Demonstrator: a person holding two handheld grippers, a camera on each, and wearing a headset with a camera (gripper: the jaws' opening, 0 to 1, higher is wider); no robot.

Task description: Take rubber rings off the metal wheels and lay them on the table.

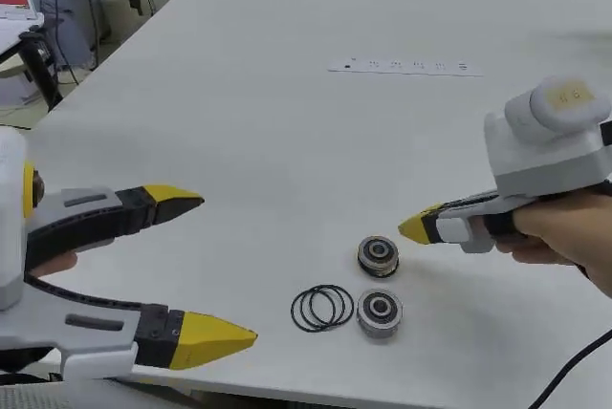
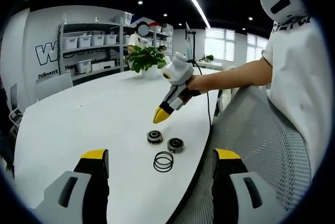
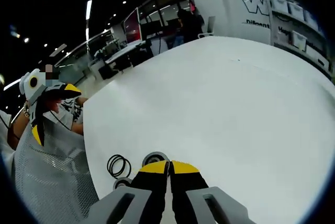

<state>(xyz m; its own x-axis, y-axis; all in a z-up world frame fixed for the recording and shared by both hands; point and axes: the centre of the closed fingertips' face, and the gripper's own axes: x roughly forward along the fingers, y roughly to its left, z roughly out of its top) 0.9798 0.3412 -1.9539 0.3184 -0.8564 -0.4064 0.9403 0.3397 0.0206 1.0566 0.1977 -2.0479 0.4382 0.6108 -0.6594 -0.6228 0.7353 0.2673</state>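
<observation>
Two metal wheels (image 1: 379, 313) sit by the near edge of the table (image 1: 287, 122), loose black rubber rings (image 1: 322, 308) beside them; a ring on a wheel would likely be thin, stretchy, best hooked at the rim. My right gripper (image 1: 412, 228), jaws pressed together and empty, points at the farther wheel (image 1: 378, 254); my left gripper (image 1: 228, 269) hangs wide open, holding nothing.

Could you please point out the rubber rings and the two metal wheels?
rubber rings (image 1: 322, 308), head view, where the loops overlap
far metal wheel (image 1: 379, 254), head view, its hub
near metal wheel (image 1: 380, 312), head view, its hub
</observation>
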